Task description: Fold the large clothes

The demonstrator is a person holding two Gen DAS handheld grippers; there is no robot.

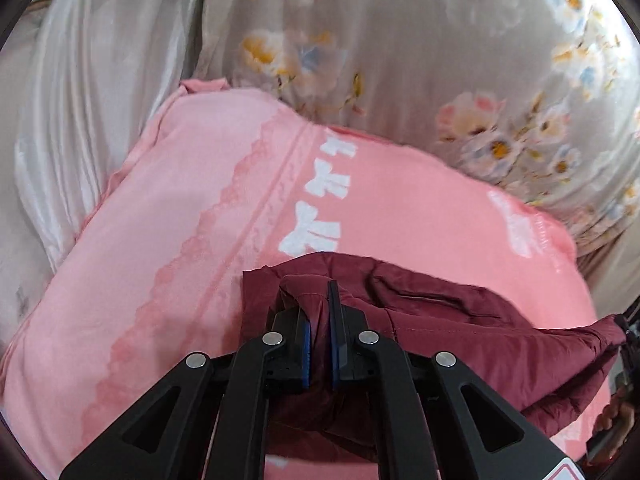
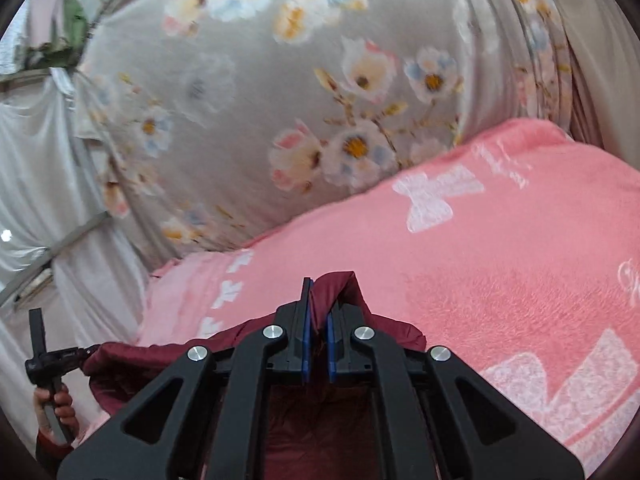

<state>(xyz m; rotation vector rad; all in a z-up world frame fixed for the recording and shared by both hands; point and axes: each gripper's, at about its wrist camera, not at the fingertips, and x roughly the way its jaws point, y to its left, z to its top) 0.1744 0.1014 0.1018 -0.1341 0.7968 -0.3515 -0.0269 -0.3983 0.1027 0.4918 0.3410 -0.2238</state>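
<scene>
- one maroon jacket (image 1: 460, 344), bunched, lying on one pink blanket (image 1: 192, 216) with white bow prints.
- left gripper (image 1: 319, 312): jaws clamped on a jacket fold.
- right gripper (image 2: 318, 312): jaws clamped on another jacket fold.
- one floral grey sheet (image 2: 248, 120) behind the blanket.
- one white curtain (image 1: 100, 80) at the far left.

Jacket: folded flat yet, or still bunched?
Still bunched. The maroon jacket lies crumpled on the pink blanket, with the left gripper and right gripper each shut on a fold of it.
</scene>
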